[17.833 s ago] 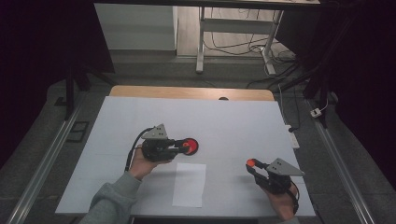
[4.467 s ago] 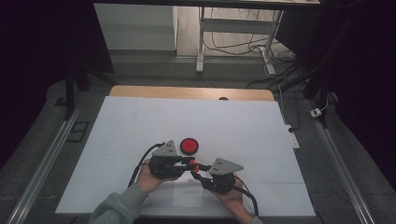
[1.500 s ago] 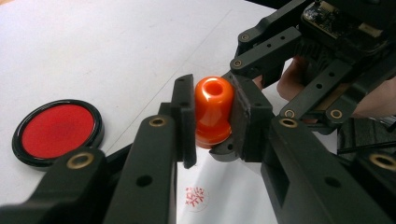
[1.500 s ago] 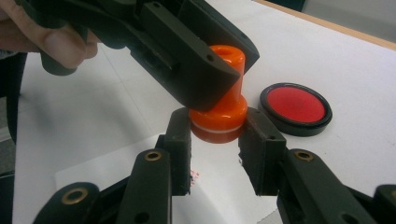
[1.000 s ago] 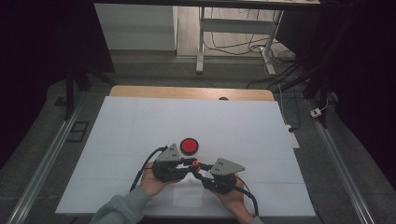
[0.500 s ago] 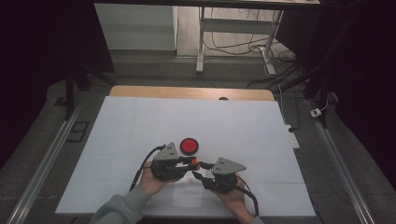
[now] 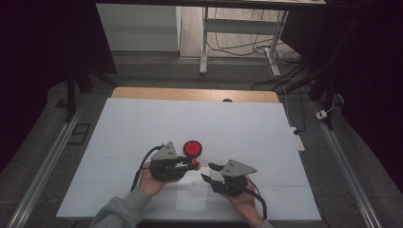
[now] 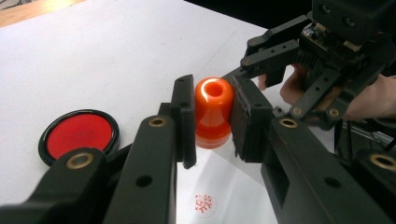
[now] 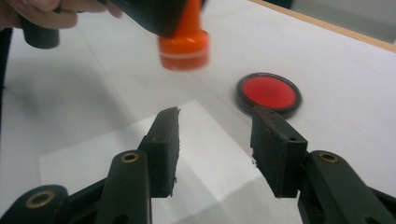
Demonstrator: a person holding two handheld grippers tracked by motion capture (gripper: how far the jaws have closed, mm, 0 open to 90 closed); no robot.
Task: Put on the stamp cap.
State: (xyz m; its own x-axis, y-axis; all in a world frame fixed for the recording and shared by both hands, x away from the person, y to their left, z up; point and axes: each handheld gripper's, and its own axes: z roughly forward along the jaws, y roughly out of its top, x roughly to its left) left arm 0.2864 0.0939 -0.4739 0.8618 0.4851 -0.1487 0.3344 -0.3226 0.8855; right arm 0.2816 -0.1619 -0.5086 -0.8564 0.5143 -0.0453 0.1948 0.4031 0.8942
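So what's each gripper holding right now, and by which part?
The left gripper clamps the orange stamp by the sides of its handle. The right gripper holds nothing; its jaws have just been opening.

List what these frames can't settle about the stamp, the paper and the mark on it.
- Stamp face: hidden in the left gripper view by its own body, blurred in the right gripper view.
- Red mark: too small to read in the left gripper view, a faint speck in the high view.
- Paper sheet: edges cut off by the left tool and the right tool in their own views.
- Ink pad: blurred in the right gripper view.
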